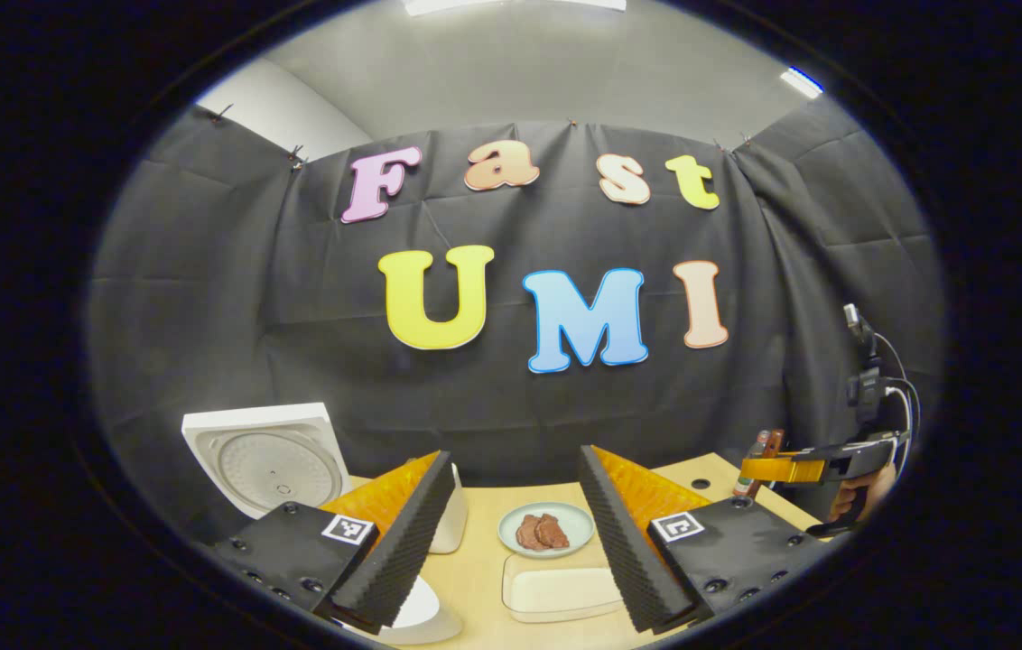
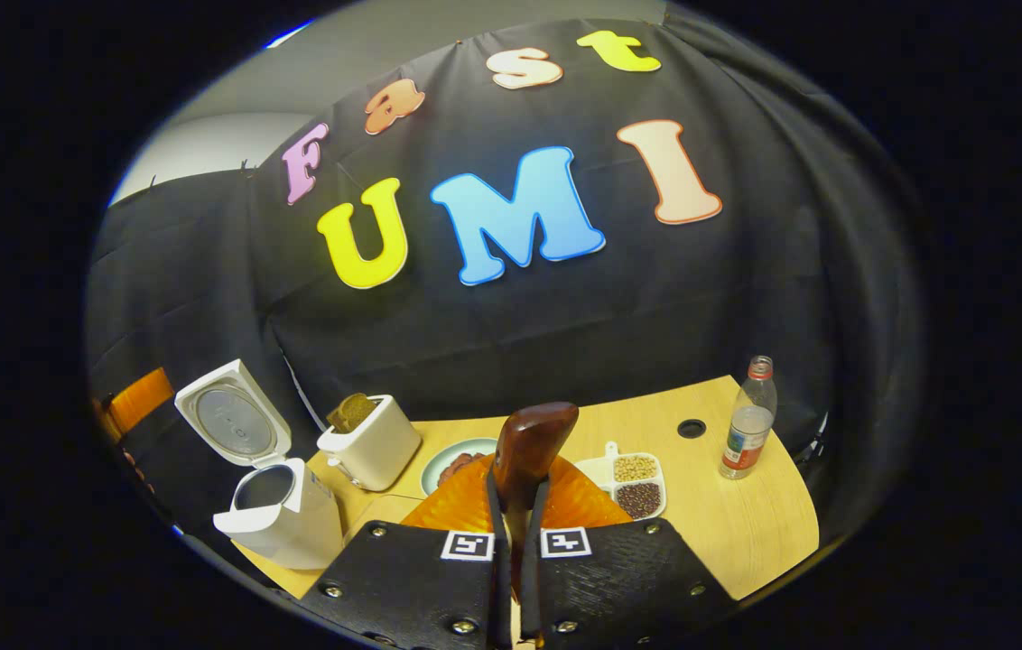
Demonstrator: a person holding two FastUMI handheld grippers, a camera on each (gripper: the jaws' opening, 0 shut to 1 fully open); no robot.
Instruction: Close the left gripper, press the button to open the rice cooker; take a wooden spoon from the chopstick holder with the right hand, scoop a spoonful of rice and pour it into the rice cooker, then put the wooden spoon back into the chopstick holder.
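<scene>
Table [image 2: 746,533] edge curves along my right side in the right gripper view, with bare wood between the bottle [image 2: 750,420] and the divided dish of beans [image 2: 637,483]. A round hole [image 2: 691,428] sits in the top near the back wall. Rice cooker [image 2: 272,506] stands at the left table edge, lid [image 2: 227,417] up and tilted back, pot open. Toaster [image 2: 371,442] with bread is just beside it, and a plate [image 2: 452,460] sits between toaster and bean dish, partly hidden behind my fingers.

Right gripper [image 2: 520,506]: fingers nearly together, clamped on the wooden spoon [image 2: 529,447]. I see its dark glossy rounded end standing up above the fingertips, held above the table middle. From the left gripper view I see that gripper [image 1: 768,469] far right, held by a hand [image 1: 854,501], over the table's right edge.

Left gripper [image 1: 511,533]: fingers wide apart, holding nothing. Between them a plate of brown food [image 1: 547,530] and a pale rectangular tray [image 1: 561,591] closer in. The cooker's lid [image 1: 267,456] is at left; I can't tell the spoon bowl's contents.
</scene>
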